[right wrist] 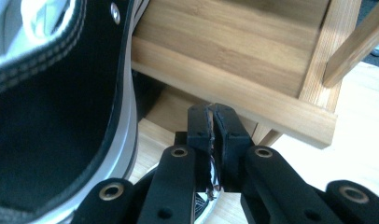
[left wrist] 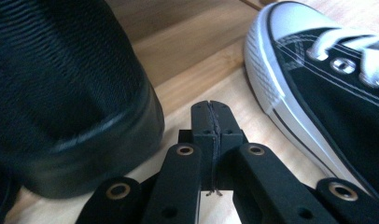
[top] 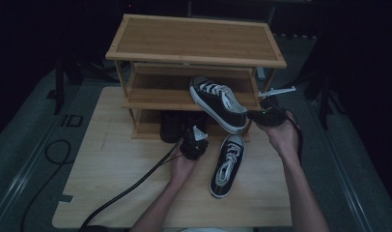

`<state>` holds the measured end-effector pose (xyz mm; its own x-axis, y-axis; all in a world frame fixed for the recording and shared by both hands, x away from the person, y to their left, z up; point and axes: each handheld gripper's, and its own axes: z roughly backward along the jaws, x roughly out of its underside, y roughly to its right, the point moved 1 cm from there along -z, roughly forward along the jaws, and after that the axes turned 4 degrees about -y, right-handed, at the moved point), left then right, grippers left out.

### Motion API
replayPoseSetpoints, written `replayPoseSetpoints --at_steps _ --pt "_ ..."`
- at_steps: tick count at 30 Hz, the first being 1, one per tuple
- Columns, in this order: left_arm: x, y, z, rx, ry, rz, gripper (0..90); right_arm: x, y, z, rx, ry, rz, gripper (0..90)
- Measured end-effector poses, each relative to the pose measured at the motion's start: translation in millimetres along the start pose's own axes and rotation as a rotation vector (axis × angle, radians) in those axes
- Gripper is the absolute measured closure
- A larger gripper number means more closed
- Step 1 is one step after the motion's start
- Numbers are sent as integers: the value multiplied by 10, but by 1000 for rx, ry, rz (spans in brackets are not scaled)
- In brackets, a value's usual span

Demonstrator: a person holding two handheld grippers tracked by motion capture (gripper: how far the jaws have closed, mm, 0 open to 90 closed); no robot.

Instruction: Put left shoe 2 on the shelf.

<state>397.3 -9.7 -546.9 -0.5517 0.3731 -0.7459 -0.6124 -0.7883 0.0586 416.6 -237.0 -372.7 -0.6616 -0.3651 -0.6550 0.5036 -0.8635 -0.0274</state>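
Black shoe [left wrist: 71, 93] cut off at frame's left edge; raised sneaker's [top: 218, 102] heel hidden.

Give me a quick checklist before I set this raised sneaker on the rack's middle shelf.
1. Right gripper grips the raised black-and-white canvas sneaker: ok, jaws shut, shoe off the table.
2. Middle shelf of the wooden shoe rack free: ok.
3. Sneaker level: not ok, tilted.
4. Left gripper out of the way: ok, shut, low beside the black shoe.
5. Matching sneaker on the wooden table clear of the path: ok.
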Motion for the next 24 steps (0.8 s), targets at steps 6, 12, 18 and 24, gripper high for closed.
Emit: replayPoseSetpoints --at_steps 6,12,18,24 --pt "-116 98 -155 -27 -10 -20 900 98 -17 4 -1 -1 7 854" --pt "-189 59 -287 -60 -3 45 900 186 -50 3 -10 0 18 856" --pt "-222 29 -392 -97 -31 53 900 281 -127 35 -24 4 56 880" --pt "-251 44 -458 -122 -25 58 900 379 -209 81 -52 5 84 898"
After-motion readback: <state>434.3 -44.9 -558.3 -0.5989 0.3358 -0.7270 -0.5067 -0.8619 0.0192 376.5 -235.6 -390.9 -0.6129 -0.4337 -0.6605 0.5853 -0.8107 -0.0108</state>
